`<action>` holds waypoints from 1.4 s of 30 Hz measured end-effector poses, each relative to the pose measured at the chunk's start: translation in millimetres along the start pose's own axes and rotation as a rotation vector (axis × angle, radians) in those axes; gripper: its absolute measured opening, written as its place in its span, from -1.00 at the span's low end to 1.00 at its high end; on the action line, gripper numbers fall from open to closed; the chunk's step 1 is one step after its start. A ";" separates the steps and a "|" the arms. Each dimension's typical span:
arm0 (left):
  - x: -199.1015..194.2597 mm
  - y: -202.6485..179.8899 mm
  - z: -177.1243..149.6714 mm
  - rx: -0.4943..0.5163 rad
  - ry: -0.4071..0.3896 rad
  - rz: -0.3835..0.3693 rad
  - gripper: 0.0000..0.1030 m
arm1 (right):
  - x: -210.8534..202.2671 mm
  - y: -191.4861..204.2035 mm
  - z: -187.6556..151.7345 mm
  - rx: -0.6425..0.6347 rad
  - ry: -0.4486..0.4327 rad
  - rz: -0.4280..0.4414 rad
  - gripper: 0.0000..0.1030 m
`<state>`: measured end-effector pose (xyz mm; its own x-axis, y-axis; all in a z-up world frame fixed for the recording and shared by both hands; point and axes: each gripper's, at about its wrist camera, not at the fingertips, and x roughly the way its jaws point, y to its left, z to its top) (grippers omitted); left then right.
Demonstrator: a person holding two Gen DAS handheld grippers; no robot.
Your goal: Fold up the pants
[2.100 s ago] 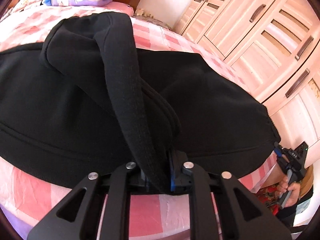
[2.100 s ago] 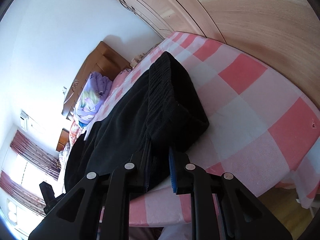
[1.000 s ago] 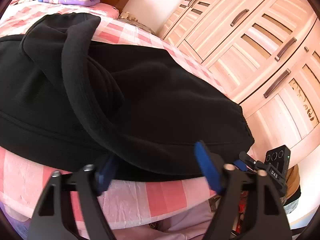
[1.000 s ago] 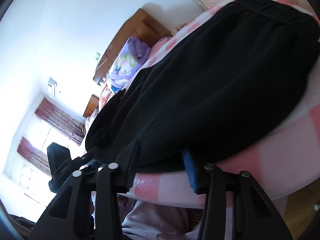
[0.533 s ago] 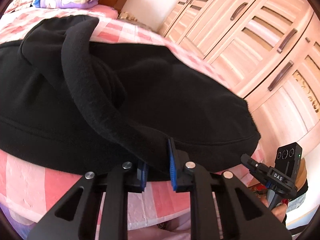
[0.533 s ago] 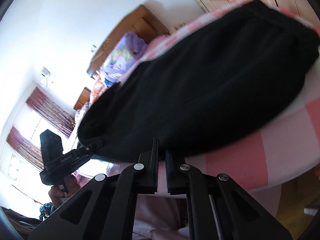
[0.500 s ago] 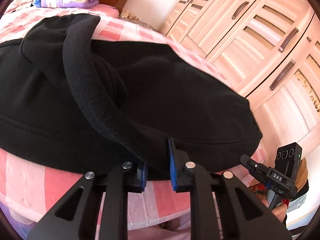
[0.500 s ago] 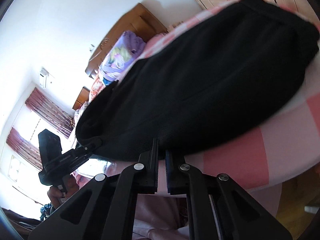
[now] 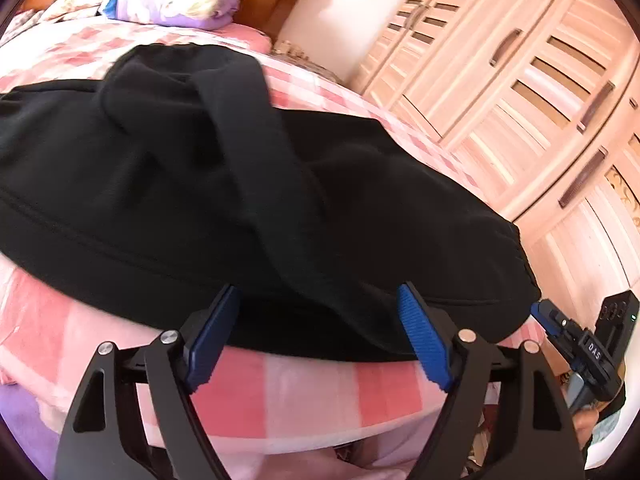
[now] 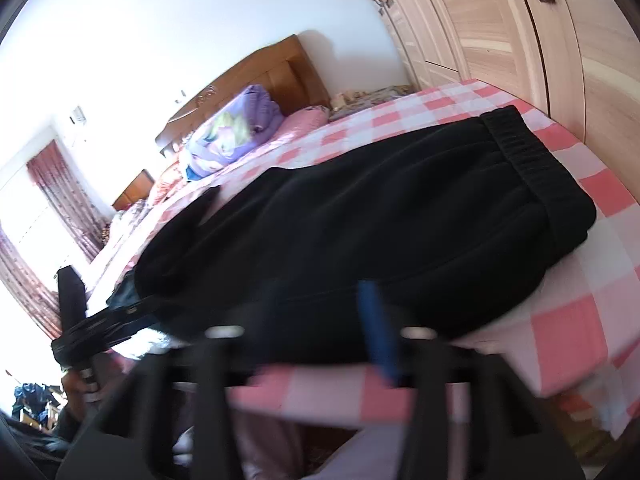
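black pants (image 9: pixel 248 184) lie folded along the near edge of the pink checked bed (image 9: pixel 304 392). left gripper (image 9: pixel 316 336) gapes wide at the pants' edge, holding nothing. right gripper (image 10: pixel 320 320) is blurred, jaws apart, nothing gripped, at the waistband end.

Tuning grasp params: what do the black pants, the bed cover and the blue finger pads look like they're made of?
Black pants: thick, matte, fleece-like knit, probably; no sheen, soft rounded folds, ribbed elastic waistband.
Bed cover: soft woven cotton-like cloth in pink and white check, lightly wrinkled.
Finger pads on the left hand-held gripper: blue, finely ribbed, likely rubber or soft plastic.
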<state>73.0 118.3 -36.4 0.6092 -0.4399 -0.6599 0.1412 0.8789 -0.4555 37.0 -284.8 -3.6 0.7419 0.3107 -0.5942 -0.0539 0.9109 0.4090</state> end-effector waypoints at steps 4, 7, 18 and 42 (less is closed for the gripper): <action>-19.2 15.1 4.1 0.008 -0.035 0.065 0.72 | 19.0 -5.3 -2.4 -0.035 0.074 -0.048 0.34; -38.1 26.6 17.7 0.013 -0.092 0.116 0.79 | 6.5 -0.4 9.3 -0.035 0.055 -0.054 0.34; 57.6 -22.4 187.3 0.214 0.079 0.430 0.96 | 86.3 85.9 60.7 -0.193 0.089 0.059 0.40; -83.0 205.2 66.1 -0.309 -0.146 0.384 -0.78 | 135.4 88.8 39.0 -0.189 0.183 0.036 0.44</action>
<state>103.1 347.3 -35.6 0.6774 -0.0461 -0.7342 -0.3379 0.8670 -0.3662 158.7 -172.5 -20.7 0.6047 0.3718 -0.7044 -0.2144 0.9277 0.3056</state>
